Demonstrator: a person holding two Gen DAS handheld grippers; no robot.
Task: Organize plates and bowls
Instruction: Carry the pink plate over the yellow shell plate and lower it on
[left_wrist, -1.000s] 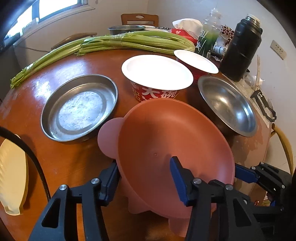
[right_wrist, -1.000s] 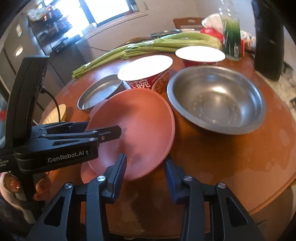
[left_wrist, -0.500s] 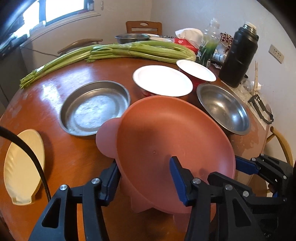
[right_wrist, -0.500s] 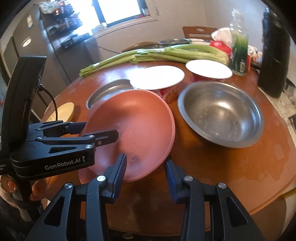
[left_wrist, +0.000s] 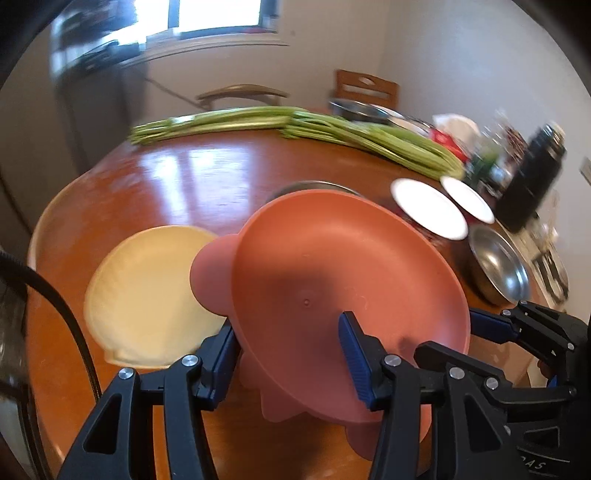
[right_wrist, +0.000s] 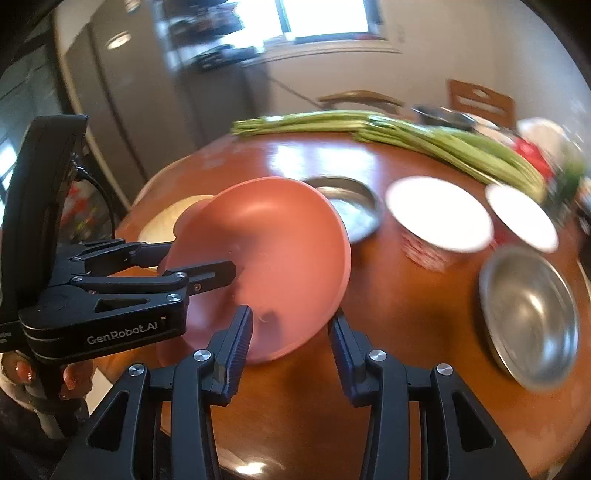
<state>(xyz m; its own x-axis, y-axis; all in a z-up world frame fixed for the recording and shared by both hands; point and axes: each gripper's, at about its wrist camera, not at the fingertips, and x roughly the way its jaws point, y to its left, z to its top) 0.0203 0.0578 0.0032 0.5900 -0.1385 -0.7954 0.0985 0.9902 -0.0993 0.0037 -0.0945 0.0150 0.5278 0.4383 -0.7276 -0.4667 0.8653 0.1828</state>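
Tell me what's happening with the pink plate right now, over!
Left gripper clamped on pink plate, plate tilted, off the table. Right gripper straddling the plate's rim, grip unclear. Cream plate lies just beside, metal pan behind. Over.

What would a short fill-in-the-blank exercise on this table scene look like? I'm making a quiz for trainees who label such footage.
The left gripper holds a ___ plate by its rim. The number of white-lidded bowls standing on the table is ___. The tall flask at the table's far right side is ___ in colour.
Missing words: pink; two; black.
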